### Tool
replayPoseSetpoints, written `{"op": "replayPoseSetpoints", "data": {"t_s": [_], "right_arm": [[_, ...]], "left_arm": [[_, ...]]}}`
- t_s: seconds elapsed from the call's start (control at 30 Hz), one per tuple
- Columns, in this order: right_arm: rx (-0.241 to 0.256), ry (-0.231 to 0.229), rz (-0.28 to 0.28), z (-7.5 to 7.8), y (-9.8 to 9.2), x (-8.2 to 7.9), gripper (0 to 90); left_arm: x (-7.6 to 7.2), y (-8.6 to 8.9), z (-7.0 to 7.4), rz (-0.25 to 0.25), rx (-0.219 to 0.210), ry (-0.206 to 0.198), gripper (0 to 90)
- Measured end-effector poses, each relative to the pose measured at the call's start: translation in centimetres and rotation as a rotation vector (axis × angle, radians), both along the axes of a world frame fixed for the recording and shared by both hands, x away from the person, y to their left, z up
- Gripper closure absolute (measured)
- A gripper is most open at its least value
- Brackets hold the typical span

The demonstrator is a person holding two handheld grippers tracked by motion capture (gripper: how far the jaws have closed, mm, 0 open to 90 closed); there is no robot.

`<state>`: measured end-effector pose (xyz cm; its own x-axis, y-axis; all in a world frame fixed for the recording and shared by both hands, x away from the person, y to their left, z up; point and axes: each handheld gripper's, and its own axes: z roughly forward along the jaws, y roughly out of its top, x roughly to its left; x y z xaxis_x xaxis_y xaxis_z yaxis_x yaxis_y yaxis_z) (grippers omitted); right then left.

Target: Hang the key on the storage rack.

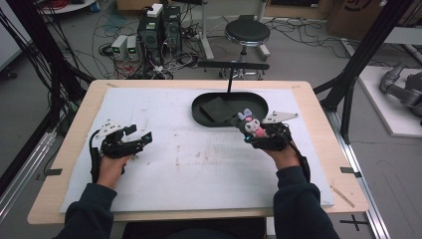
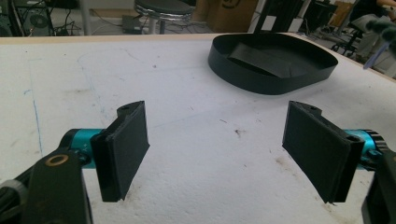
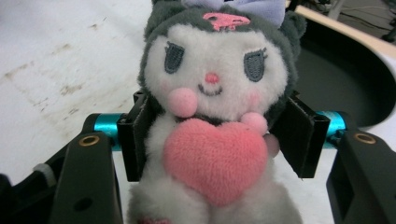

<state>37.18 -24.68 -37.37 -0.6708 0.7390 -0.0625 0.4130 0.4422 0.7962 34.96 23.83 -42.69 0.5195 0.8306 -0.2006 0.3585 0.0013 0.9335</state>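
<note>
A round black stool (image 1: 247, 33) and tangled cables (image 1: 112, 30) occupy the grey floor (image 1: 308, 55).

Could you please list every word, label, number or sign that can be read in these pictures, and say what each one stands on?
None can be read.
Cardboard box: a dark printed mark, cut off by the frame, too blurred to read.
Plush toy in the right gripper: a pink embroidered emblem on the forehead, no letters.
Black tray: no label visible.

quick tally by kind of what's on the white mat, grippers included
plush toy: 1, clamped in the right gripper
black tray: 1, with a dark flat sheet lying in it
dark flat sheet: 1
grippers: 2, the left gripper open with nothing between its jaws
total: 5
</note>
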Motion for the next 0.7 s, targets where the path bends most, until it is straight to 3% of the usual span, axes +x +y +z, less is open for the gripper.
{"op": "replayPoseSetpoints", "data": {"t_s": [0.27,0.4,0.57,0.7], "right_arm": [[0.005,-0.079,-0.057,4.4,-1.3,2.0,36.7],[0.003,-0.104,-0.117,6.2,-2.1,3.5,36.7],[-0.026,-0.122,-0.183,7.4,-2.9,5.7,36.7],[-0.015,-0.13,-0.229,8.1,-3.4,7.5,36.7]], "left_arm": [[0.0,0.0,0.0,0.003,0.001,-0.003,22.6],[0.0,0.0,0.0,0.004,0.001,-0.004,22.6],[0.0,0.0,0.0,0.0,-0.001,-0.006,22.6],[0.0,0.0,0.1,0.0,-0.001,-0.005,22.6]]}}
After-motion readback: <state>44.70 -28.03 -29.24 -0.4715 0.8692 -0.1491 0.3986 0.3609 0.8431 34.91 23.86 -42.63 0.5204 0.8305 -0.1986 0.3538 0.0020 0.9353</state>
